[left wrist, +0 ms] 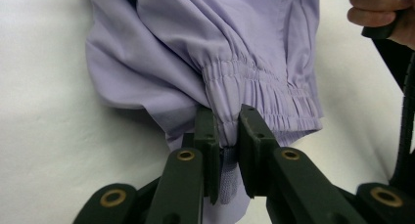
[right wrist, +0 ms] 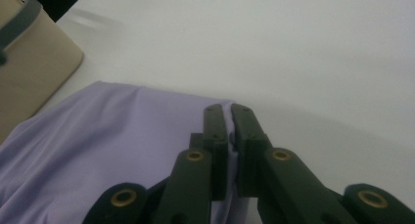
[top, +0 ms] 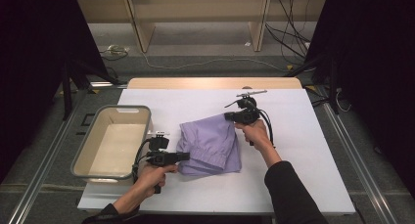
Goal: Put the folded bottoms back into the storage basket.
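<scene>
A folded lilac garment [top: 210, 143], apparently a pair of trousers with a gathered elastic band [left wrist: 254, 84], lay near the middle of the white table [top: 303, 175], just right of a beige bin with a grey rim [top: 111, 141] that stood at the table's left edge. The left claw [top: 183, 156], held in the person's left hand [top: 154, 177], met the near left corner of the cloth; in the left gripper view its jaws were closed on a pinch of fabric right at the elastic band, with cloth bulging between and below them. The right claw [top: 229, 117], held in the right hand [top: 257, 133], sat at the garment's far right corner; in the right gripper view its jaws stood nearly together with a thin lilac edge caught between them, so it was judged to be gripping the cloth as well. Both corners lay diagonally opposite each other across the bundle. The material looked thin, soft and light, and would be expected to drape, sag and unfold wherever it was unsupported; it seemed neither fragile nor heavy. The smooth weave could slip from a shallow pinch, whereas the ridged, thicker elastic band offered the surer hold. A grasp taking several layers at once would probably keep the fold together, while a single-layer pinch such as the right one appeared to be might let the bundle open when raised. The bin's interior appeared bare.
</scene>
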